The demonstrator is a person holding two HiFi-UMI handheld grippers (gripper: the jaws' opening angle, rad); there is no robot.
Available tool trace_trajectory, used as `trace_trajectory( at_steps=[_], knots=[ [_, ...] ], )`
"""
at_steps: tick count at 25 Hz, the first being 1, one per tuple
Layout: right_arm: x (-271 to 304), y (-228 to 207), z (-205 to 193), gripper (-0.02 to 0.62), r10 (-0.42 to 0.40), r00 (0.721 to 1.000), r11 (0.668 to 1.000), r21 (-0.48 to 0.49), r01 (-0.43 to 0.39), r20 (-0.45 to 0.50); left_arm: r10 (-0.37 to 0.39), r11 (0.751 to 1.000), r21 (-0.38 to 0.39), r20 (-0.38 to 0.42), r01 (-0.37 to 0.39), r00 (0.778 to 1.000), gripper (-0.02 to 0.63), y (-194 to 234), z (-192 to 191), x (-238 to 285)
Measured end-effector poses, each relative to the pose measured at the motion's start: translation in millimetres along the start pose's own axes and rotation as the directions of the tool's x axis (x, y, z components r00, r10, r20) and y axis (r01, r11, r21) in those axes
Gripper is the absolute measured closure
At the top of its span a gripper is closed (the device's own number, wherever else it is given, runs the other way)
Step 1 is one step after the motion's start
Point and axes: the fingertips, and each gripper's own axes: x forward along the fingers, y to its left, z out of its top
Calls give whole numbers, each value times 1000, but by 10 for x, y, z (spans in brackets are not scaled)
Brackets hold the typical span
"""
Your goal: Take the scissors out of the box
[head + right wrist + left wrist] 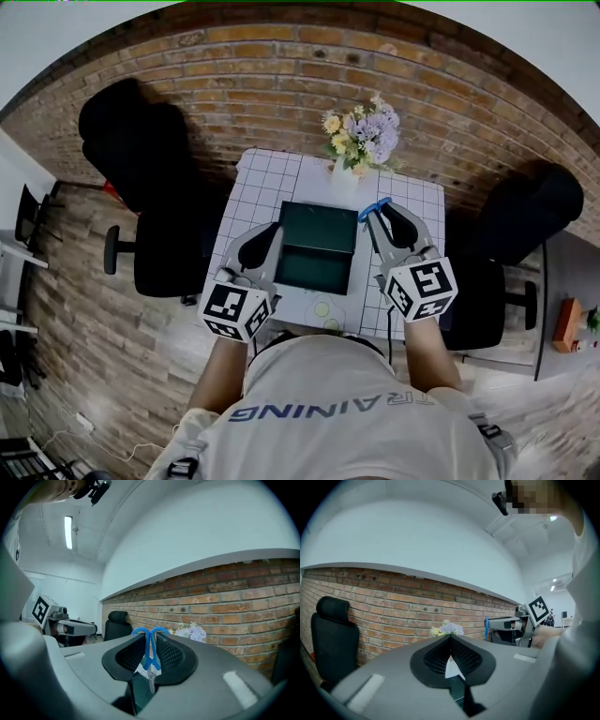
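Both forearms reach forward from the person's body, elbows low, and both grippers point about level toward the far edge of the tabletop (262, 187), which is covered with a grid cloth. The dark green box (319, 225) sits open at the middle of that tabletop, between the two grippers as the head view shows them.

The right gripper (375, 212) (150, 635) is held over the box's far right corner, its marker cube (424, 289) nearest the person. Its jaws are clamped narrowly on the blue-handled scissors (373, 207) (148, 652). The handle loops stick out past the fingertips, and the metal blades point back toward the gripper's body. The scissors are outside the box, clear of its rim.

The left gripper (275, 230) (450, 639) is along the box's left side, rolled slightly. Its jaws meet at the tips with nothing between them.

A vase of flowers (364, 139) (447, 630) stands at the tabletop's far edge, before a brick wall (281, 84).
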Motion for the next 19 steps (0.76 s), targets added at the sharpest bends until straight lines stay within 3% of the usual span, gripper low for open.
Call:
trace_trajectory(
  at_steps=[4,9,19],
  knots=[
    [-121,-189,-11,505,-25,999,999,33,23,35,-9,1000,30,17,8,1000,603,-94,26,104],
    [162,-403,-133,505,-24,1000,997,70,24,5,1,1000,7,-15,-1,1000,603,110,-77,440],
    [194,-349,-333,505,2,999,998,59,1,-47,7,1000,-3,-16,-7,1000,603,107,-155,430]
  ],
)
